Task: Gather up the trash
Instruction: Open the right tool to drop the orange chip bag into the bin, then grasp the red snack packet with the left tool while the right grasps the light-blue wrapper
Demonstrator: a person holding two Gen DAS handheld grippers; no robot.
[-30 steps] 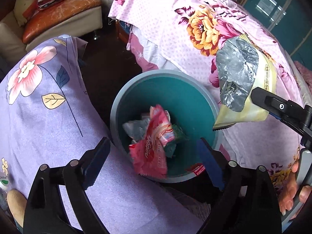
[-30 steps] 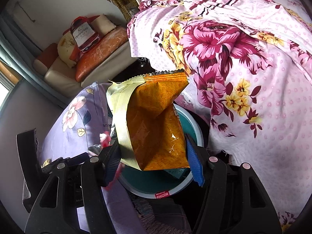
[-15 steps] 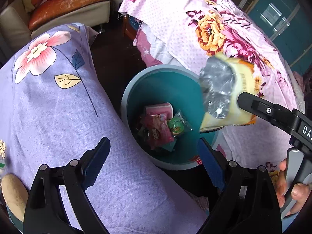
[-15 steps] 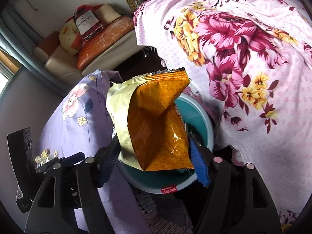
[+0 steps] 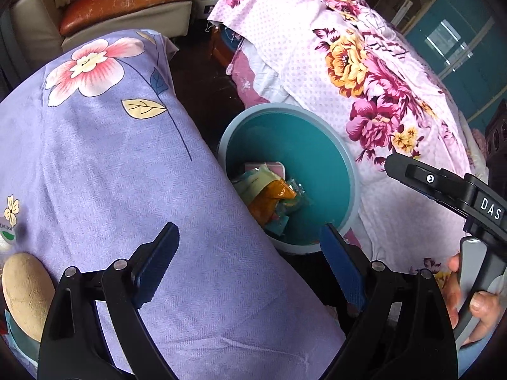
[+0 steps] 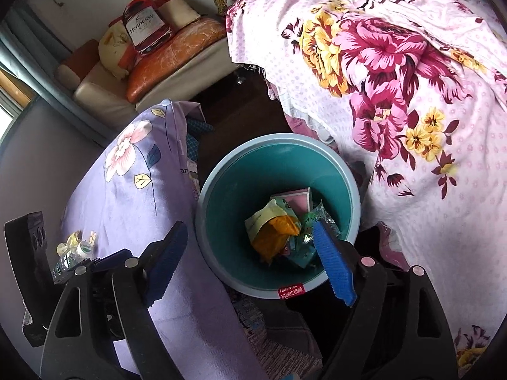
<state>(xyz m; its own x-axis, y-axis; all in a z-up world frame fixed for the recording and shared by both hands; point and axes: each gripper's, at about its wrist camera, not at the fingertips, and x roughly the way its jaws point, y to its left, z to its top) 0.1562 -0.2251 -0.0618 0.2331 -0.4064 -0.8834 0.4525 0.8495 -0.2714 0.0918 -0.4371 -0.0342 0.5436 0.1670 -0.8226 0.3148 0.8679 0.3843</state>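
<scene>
In the right wrist view, one small bottle (image 6: 68, 258) lies on the lilac sheet (image 6: 126, 196) at lower left, and one teal bin (image 6: 329, 171) stands mid-frame between that sheet and the pink floral bedspread (image 6: 412, 95) at right. One orange bag (image 6: 274, 236) lies crumpled in the bin among several wrappers I cannot count, its long axis running lower left to upper right. Both grippers, left (image 5: 250, 264) and right (image 6: 253, 261), are empty, jaws spread; the right's are opening.
</scene>
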